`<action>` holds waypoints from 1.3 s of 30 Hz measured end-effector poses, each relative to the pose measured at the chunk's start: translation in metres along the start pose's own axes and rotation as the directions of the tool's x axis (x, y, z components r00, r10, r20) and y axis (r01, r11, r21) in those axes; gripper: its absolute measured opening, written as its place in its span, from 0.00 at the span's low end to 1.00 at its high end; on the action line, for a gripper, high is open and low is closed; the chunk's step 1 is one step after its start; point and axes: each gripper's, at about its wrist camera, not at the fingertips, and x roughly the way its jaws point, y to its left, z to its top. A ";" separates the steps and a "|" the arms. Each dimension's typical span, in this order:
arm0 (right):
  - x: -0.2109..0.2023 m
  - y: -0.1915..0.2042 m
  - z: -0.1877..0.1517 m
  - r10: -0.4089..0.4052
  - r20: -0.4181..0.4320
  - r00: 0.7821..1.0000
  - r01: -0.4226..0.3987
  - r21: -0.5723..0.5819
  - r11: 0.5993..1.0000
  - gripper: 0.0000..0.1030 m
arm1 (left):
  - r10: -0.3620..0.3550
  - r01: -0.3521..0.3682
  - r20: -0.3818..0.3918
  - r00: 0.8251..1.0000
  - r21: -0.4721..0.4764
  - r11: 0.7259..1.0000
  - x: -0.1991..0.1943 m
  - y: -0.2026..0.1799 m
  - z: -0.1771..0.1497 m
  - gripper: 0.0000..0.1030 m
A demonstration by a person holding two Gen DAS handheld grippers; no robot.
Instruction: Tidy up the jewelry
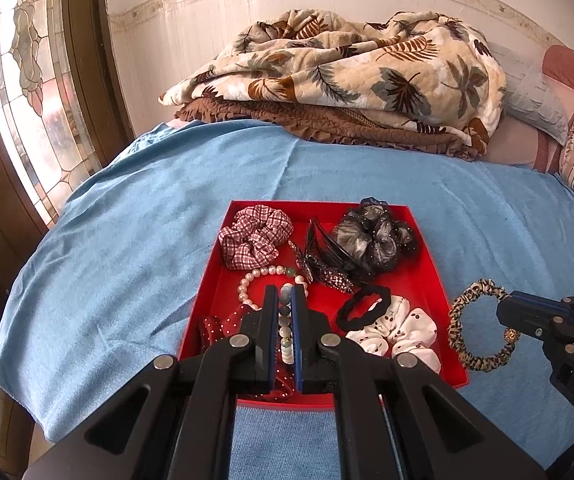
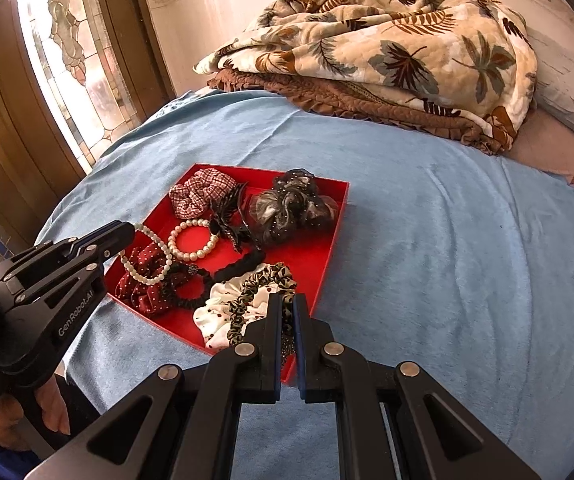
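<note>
Both hand-held grippers over a red tray (image 1: 427, 276) on a blue bedspread (image 1: 127, 240).

Left gripper (image 1: 285, 292): jaws clamped on a bead bracelet (image 1: 285, 320), hanging over the tray's near-left corner above a red dotted scrunchie (image 2: 143, 280).

Right gripper (image 2: 287, 304): jaws clamped on a leopard-print hair tie (image 1: 475, 324), at the tray's right edge; tie not yet laid inside.

Already in tray: checked scrunchie (image 1: 255, 240) at far-left corner, grey-black organza scrunchie (image 1: 379, 240) at far-right corner, black claw clip (image 1: 327, 256) between them, pearl bracelet (image 2: 193, 244) mid-tray, black hair band (image 1: 363, 308) and white cherry-print scrunchie (image 1: 399, 332) toward the near-right corner.

Judged nearly done: two held pieces left to place, nothing loose seen on the bedspread.

Right wrist view only: dark beaded hair tie (image 2: 187, 284) near front edge, and a hand (image 2: 47, 408) under the left gripper. Left wrist view only: the leopard tie's gold bead and full loop.
</note>
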 end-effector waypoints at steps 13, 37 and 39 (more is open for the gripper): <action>-0.001 -0.003 0.000 0.002 0.002 1.000 -0.002 0.012 1.000 0.06 | 0.007 -0.007 -0.005 1.000 0.006 1.000 0.003 0.000 -0.001 0.06; 0.004 0.005 0.007 -0.009 0.000 1.000 0.009 -0.013 1.000 0.06 | 0.012 -0.012 -0.006 1.000 -0.016 1.000 0.002 0.008 -0.002 0.06; 0.005 0.004 0.007 -0.009 0.001 1.000 0.009 -0.008 1.000 0.06 | 0.013 -0.013 -0.007 1.000 -0.017 1.000 0.002 0.007 -0.001 0.06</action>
